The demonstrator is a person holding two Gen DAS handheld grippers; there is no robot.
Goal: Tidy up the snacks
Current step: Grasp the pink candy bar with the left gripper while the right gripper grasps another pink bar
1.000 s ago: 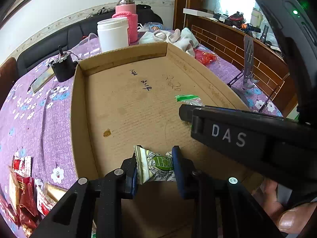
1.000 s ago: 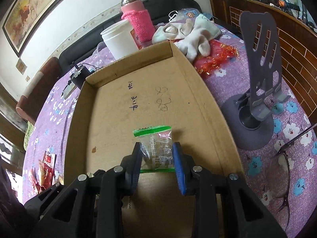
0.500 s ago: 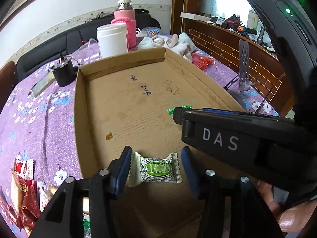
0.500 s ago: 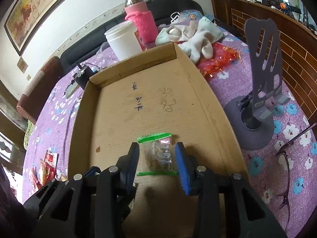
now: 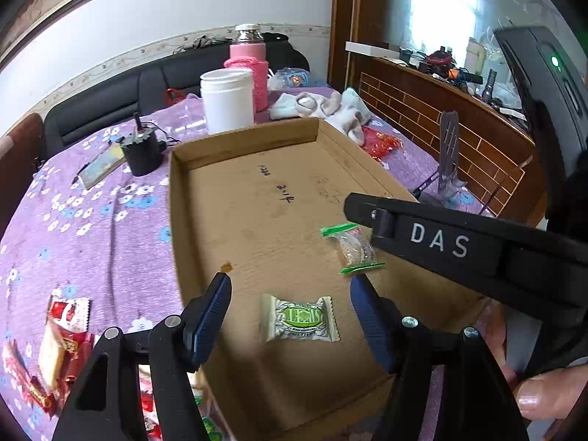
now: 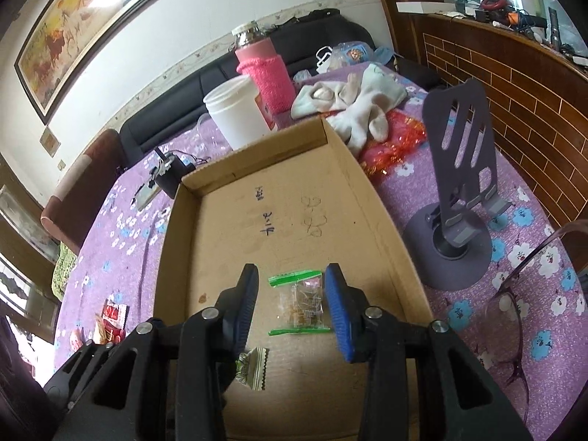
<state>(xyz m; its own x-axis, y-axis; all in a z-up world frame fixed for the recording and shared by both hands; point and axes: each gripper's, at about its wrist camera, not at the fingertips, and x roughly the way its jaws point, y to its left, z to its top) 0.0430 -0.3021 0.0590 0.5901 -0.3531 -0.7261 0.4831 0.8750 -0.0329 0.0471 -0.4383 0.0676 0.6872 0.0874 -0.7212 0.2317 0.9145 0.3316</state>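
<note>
As seen, green candy (image 5: pixel 298 318) lies crosswise.

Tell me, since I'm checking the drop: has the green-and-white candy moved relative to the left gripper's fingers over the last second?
Yes. The green-and-white candy, earlier pinched between the fingers, now lies free on the cardboard box floor; the left gripper is opening around it.

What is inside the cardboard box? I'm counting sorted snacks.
The cardboard box holds a green-white candy and a clear green-edged packet. The grippers hide its near corners.
</note>
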